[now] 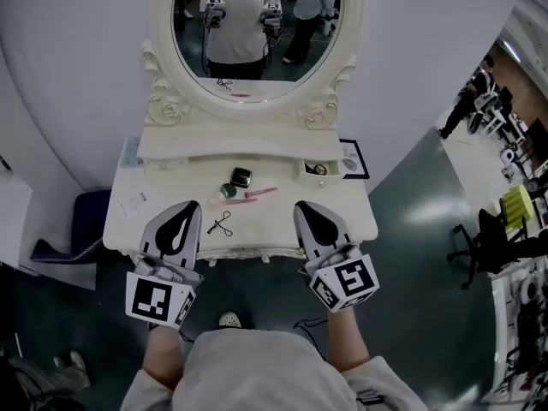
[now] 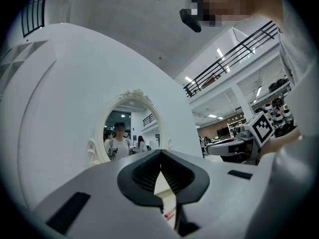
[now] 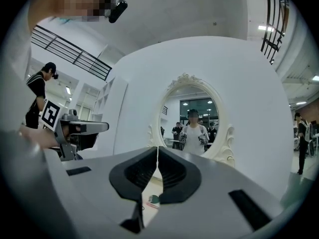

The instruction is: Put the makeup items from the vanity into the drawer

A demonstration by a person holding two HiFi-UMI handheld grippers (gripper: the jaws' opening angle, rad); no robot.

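Here, left gripper (image 1: 190, 207) and right gripper (image 1: 305, 207) sit closed, apparently empty, before the vanity (image 1: 163, 191).

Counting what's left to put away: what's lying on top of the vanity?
A dark compact, a green-capped jar, a pink stick and a dark scissor-like tool. The left gripper and right gripper cover parts of the vanity top.

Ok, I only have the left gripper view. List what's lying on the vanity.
Observer: Head view shows a dark compact, a green-capped item, a pink stick and a black curler-like tool near the middle of the vanity top.
Operator: Report the right hand-held gripper jaws.
Observer: Its own view shows them together, nothing between.
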